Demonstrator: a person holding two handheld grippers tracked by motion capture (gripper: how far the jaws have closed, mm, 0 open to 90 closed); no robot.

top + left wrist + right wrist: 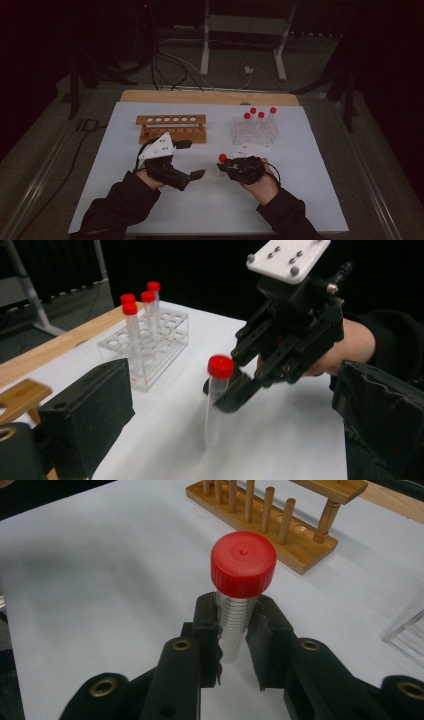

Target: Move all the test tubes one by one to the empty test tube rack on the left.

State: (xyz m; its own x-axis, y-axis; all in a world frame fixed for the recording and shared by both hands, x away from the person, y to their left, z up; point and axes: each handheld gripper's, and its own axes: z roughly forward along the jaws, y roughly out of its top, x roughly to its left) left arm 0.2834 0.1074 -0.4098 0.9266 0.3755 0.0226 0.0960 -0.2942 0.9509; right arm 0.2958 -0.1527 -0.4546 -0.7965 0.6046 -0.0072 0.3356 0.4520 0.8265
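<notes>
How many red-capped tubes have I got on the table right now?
5. Four stand in the clear rack: caps at and. The fifth is clamped upright in the right gripper. None seem hidden.

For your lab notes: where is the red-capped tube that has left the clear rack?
The tube stands upright in the right gripper, right of centre in the high view, in front of the clear rack.
</notes>
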